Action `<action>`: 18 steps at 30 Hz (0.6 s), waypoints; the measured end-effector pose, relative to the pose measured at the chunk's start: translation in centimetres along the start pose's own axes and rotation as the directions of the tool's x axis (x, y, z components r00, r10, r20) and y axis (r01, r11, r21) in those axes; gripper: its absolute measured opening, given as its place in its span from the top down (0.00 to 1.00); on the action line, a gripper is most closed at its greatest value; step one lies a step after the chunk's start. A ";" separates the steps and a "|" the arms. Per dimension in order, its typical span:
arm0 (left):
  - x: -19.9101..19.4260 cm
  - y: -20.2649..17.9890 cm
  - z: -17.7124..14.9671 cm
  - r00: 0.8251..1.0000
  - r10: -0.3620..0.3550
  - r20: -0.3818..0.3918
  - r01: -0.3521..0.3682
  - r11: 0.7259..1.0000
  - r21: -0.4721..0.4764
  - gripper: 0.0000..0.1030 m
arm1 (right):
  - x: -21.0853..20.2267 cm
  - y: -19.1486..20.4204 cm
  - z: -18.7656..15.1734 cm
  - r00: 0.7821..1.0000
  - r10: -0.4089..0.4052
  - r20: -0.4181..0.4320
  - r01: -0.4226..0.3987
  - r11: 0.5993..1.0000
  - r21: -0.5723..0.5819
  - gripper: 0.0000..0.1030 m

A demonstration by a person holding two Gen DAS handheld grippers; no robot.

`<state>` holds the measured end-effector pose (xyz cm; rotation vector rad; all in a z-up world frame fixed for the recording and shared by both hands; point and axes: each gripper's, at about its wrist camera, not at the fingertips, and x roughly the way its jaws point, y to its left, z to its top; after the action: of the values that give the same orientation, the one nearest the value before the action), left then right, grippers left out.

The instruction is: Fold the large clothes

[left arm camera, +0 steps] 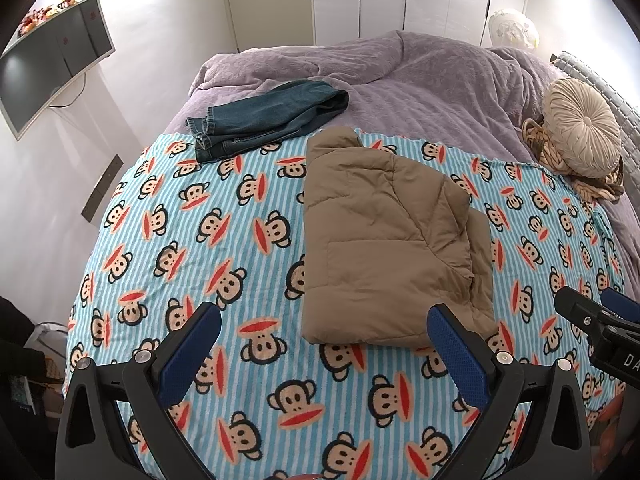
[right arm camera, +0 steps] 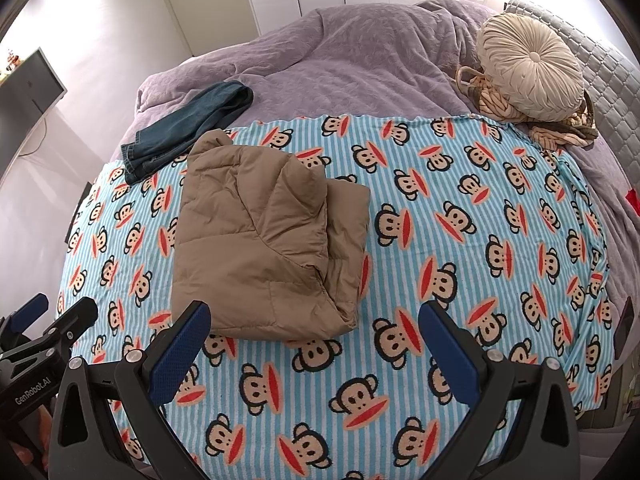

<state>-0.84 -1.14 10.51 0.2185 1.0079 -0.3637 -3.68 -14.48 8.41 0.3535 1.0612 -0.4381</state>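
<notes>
Folded tan quilted puffer jacket [left arm camera: 384, 240] lies on the monkey-print striped blanket [left arm camera: 240, 240] on the bed, long axis running away from both empty, open hand-held grippers, left [left arm camera: 324, 344] and right [right arm camera: 316, 340], near edge about equally close to each.

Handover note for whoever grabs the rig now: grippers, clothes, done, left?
Left gripper: jaws open, empty, hovering over the monkey-print blanket.
Right gripper: jaws open, empty, beside the left one.
Tan puffer jacket: folded into a compact bundle on the blanket, just ahead of both grippers. Looks done.
Jeans: far left, straddling the blanket edge and the purple bedspread, loosely folded with the hems uneven.
Left: probably fold the jeans properly or tidy them.
</notes>
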 end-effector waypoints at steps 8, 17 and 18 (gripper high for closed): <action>-0.1 0.3 0.3 1.000 0.005 0.013 -0.005 1.000 0.010 0.00 | 0.0 -0.1 0.1 1.000 0.000 0.001 0.000 1.000 -0.004 0.00; -0.2 0.0 0.3 1.000 0.013 0.022 -0.013 1.000 0.019 0.00 | 0.1 0.1 0.0 1.000 0.000 0.001 0.000 1.000 -0.002 0.00; -0.2 0.0 0.3 1.000 0.012 0.024 -0.013 1.000 0.017 0.00 | 0.1 0.2 0.0 1.000 0.000 0.000 0.000 1.000 -0.002 0.00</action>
<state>-0.71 -1.17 10.86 0.2357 0.9799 -0.3632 -3.55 -14.35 8.37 0.3520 1.0612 -0.4367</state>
